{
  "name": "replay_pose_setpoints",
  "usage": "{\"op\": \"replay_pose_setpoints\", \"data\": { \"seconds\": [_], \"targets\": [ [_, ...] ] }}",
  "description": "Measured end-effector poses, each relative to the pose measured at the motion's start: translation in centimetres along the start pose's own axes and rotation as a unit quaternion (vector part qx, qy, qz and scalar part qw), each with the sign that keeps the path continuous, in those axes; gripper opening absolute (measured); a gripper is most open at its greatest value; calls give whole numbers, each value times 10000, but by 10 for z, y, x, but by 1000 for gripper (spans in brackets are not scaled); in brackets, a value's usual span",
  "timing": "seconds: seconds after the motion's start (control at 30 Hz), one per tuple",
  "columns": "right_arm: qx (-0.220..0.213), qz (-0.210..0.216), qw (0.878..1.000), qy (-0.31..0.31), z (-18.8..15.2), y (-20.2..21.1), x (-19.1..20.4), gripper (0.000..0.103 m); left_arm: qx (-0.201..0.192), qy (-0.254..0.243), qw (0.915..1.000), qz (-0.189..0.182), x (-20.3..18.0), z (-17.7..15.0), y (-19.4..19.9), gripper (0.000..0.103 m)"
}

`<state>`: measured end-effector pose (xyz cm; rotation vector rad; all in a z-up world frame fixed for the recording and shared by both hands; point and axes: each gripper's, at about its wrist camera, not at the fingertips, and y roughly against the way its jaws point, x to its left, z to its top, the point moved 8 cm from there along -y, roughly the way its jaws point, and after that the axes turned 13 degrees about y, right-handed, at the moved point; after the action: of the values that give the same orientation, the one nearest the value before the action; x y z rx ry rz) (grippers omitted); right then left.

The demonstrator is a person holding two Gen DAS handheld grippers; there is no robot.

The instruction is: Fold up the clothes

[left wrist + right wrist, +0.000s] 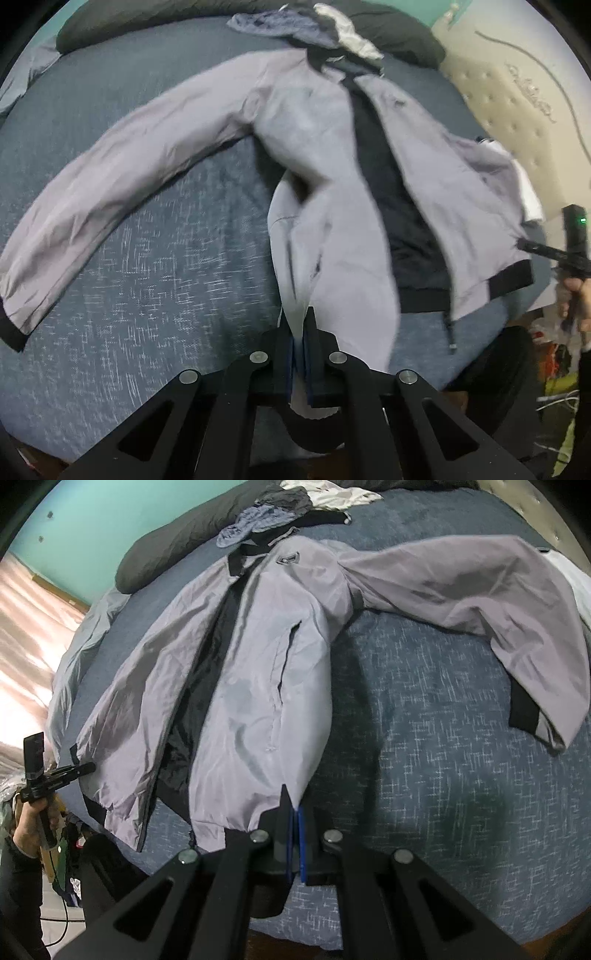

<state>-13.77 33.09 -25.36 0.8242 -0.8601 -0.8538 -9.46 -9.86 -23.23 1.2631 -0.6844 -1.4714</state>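
Observation:
A light grey jacket (303, 129) with a black lining and black cuffs lies open, front up, on a blue bed cover (166, 277). My left gripper (298, 314) is shut on a fold of one front panel near the hem; grey fabric runs up between its blue pads and is raised off the bed. One sleeve (110, 192) stretches out to the left. In the right wrist view, my right gripper (293, 797) is shut on the lower corner of the jacket's (251, 683) other front panel. The other sleeve (480, 590) bends away to the right. The left gripper (86, 767) also shows at the far hem.
A dark pillow (166, 554) and a heap of other clothes (266, 513) lie at the head of the bed. A beige tufted headboard (509, 110) stands to the right. Clutter and cables (554, 358) lie on the floor beside the bed. A hand (33, 823) holds the left gripper's handle.

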Motion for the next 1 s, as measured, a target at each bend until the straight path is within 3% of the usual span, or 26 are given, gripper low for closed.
{"op": "replay_pose_setpoints", "data": {
  "seconds": [0.2, 0.37, 0.67, 0.83, 0.9, 0.97, 1.0],
  "targets": [
    [-227, 31, 9997, 128, 11, 36, 6, 2, -88, -6, 9991, -411, -38, -6, 42, 4],
    [-332, -60, 9994, 49, 13, 62, -4, 2, 127, 194, 9971, -719, -51, -14, 35, 4],
    [161, -354, 9984, -401, -22, 31, -46, 2, 646, 512, 9965, -120, -15, -27, -43, 4],
    [323, -415, 9973, -519, -34, 13, -57, 2, 821, 745, 9938, 35, 2, -31, -56, 5],
    [354, -505, 9968, -510, -32, 13, -59, 5, 797, 832, 9933, 44, 6, -31, -52, 10],
    [375, -634, 9961, -490, -29, 15, -61, 5, 669, 854, 9940, 111, 12, -29, -43, 23],
    [359, -710, 9957, -465, -27, 17, -60, 5, 590, 852, 9945, 145, 15, -28, -37, 25]
  ]
}}
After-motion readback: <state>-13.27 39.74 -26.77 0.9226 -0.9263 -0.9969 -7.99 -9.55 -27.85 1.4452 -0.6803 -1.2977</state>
